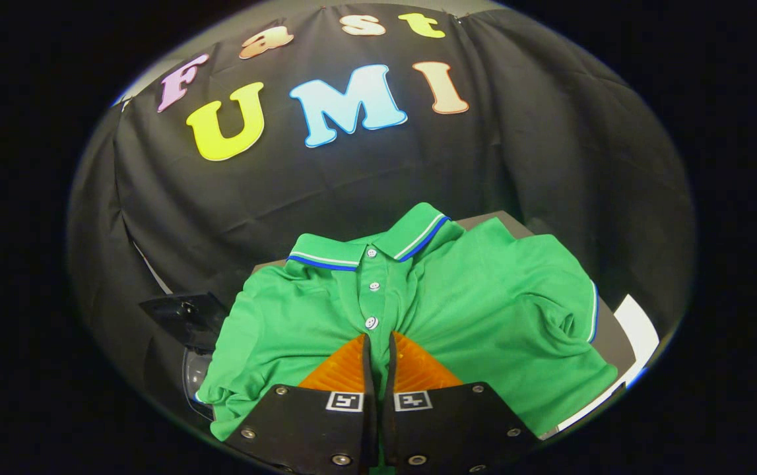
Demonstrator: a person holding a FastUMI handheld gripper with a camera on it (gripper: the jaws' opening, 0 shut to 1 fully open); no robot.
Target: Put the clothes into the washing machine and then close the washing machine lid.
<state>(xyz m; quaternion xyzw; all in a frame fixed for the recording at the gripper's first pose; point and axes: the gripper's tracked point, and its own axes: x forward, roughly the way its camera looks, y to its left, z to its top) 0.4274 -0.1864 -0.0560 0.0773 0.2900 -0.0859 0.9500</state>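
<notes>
I can make out no readable words, numbers or brand marks on the things in front of me. The nearest to signs are two small square coded markers (344,401), black and white, one on each finger mount of the gripper (378,338); their patterns spell nothing I can read. The fingers stand almost together, pinching a fold of the green polo shirt (484,297), which carries no print or logo I can see.

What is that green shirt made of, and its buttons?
The green polo shirt, pinched between the closed tongs, looks like soft matte knit, probably cotton or a blend: it wrinkles and drapes. Its buttons look like glossy pale plastic.
</notes>
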